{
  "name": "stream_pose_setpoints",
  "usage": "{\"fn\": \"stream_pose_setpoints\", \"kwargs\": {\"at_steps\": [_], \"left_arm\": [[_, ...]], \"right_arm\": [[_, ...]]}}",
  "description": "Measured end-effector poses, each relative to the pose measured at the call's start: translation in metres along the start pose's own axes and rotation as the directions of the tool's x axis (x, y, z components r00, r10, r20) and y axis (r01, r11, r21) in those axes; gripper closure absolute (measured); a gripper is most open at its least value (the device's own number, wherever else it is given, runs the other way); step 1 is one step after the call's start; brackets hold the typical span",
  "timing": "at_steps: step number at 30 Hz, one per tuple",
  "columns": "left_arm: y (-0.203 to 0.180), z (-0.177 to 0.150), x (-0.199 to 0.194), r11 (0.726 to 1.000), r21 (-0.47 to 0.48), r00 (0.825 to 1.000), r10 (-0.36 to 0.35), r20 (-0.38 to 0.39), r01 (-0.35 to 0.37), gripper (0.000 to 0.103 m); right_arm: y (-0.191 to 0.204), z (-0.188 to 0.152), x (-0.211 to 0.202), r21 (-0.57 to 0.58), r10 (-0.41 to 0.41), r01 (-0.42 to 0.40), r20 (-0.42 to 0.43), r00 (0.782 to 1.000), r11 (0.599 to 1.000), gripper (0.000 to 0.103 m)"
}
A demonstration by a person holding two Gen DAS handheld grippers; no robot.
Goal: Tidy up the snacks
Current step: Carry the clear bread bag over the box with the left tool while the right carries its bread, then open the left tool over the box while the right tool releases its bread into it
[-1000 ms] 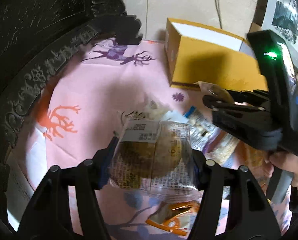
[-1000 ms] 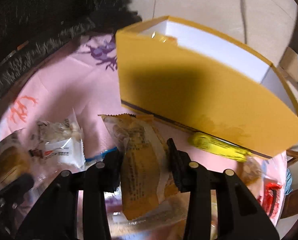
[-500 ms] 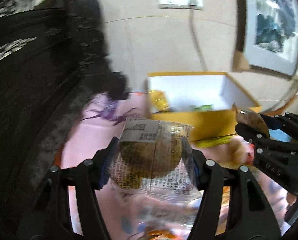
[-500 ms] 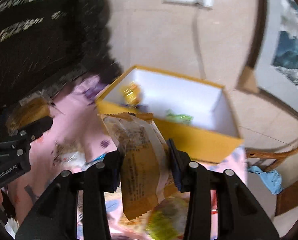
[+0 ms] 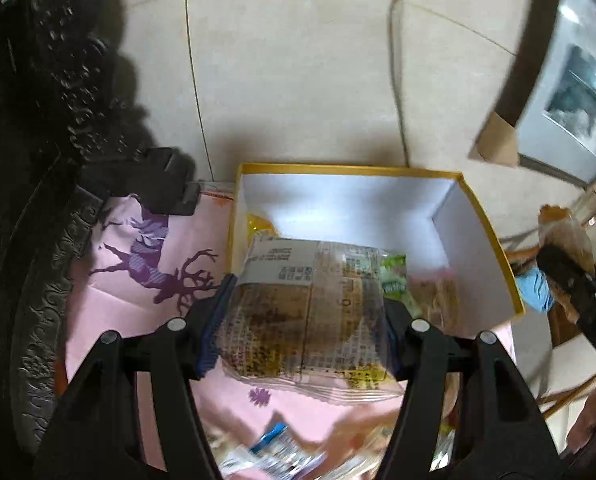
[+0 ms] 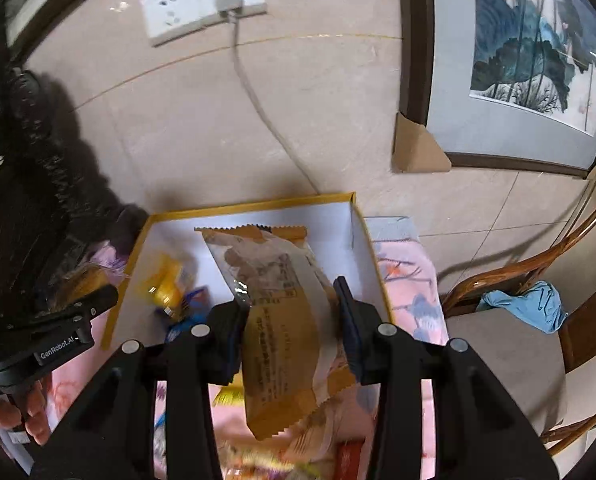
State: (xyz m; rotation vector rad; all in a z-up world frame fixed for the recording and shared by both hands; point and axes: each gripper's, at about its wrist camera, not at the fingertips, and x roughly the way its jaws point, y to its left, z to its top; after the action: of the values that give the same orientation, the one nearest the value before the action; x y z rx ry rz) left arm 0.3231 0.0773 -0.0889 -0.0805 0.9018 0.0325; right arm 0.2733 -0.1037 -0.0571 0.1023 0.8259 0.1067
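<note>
My left gripper (image 5: 306,320) is shut on a clear-wrapped round brown pastry (image 5: 302,312) and holds it over the near edge of the yellow box (image 5: 494,248) with a white inside. My right gripper (image 6: 293,312) is shut on an orange snack packet (image 6: 285,320) and holds it above the same yellow box (image 6: 372,256). The box holds a yellow snack (image 6: 165,284), a blue one (image 6: 193,300) and a green one (image 5: 394,280). The right gripper shows at the right of the left wrist view (image 5: 578,292); the left gripper shows at the left of the right wrist view (image 6: 69,308).
The box stands on a pink cloth with deer prints (image 5: 137,280) against a tiled wall with a socket and cable (image 6: 233,4). More loose snacks (image 5: 273,448) lie on the cloth near me. A dark carved frame (image 5: 49,200) is on the left, a wooden chair (image 6: 518,320) on the right.
Both grippers have risen and moved forward with their snacks, from beside the box to over its open top. The inside of the box has come into view.
</note>
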Motion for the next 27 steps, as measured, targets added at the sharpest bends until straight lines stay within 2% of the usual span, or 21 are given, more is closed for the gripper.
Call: {"fn": "stream_pose_setpoints", "kwargs": {"at_steps": [4,7,9,14,15,16,17,18,22,25,27], "left_arm": [[-0.017,0.015,0.016,0.997,0.038,0.998,0.065,-0.013,-0.064,0.040],[-0.018,0.023,0.031,0.999,0.005,0.998,0.045,-0.050,-0.045,0.040],[-0.022,0.024,0.041,0.998,0.015,0.996,0.058,-0.074,-0.057,0.041],[-0.028,0.027,0.052,0.998,0.031,0.995,0.055,-0.084,-0.053,0.038],[-0.030,0.027,0.052,0.997,0.039,0.995,0.067,-0.071,-0.064,0.023],[-0.032,0.028,0.050,0.996,0.052,0.996,0.072,-0.044,-0.069,0.011],[-0.033,0.029,0.048,0.995,0.053,0.996,0.084,-0.019,-0.083,0.002],[-0.033,0.030,0.046,0.994,0.047,0.995,0.099,0.002,-0.099,0.002],[-0.028,0.032,0.047,0.995,0.013,0.994,0.096,-0.044,-0.096,0.002],[-0.022,0.027,0.042,0.998,-0.034,0.996,0.060,-0.064,-0.062,0.002],[-0.019,0.019,0.035,0.999,-0.032,0.996,0.030,-0.078,-0.033,0.002]], "right_arm": [[-0.009,0.021,0.027,0.039,0.022,-0.021,-0.039,0.999,0.999,0.062],[-0.011,0.027,0.037,0.045,0.001,0.002,-0.066,0.998,0.999,0.062],[-0.012,0.028,0.045,0.045,-0.007,0.011,-0.091,0.996,0.999,0.062],[-0.013,0.032,0.055,0.059,-0.007,0.014,-0.110,0.994,0.998,0.061],[-0.015,0.033,0.057,0.079,0.000,0.008,-0.110,0.994,0.997,0.054],[-0.019,0.034,0.058,0.111,0.008,0.005,-0.114,0.993,0.994,0.029],[-0.022,0.034,0.058,0.133,0.009,0.007,-0.115,0.993,0.991,0.020],[-0.025,0.034,0.057,0.151,0.010,0.006,-0.104,0.995,0.989,0.011],[-0.019,0.035,0.047,0.086,-0.028,0.034,-0.070,0.997,0.996,0.008],[-0.019,0.033,0.037,0.102,-0.007,0.013,-0.062,0.998,0.995,0.008],[-0.018,0.029,0.029,0.091,-0.002,0.007,-0.053,0.999,0.996,0.008]]}}
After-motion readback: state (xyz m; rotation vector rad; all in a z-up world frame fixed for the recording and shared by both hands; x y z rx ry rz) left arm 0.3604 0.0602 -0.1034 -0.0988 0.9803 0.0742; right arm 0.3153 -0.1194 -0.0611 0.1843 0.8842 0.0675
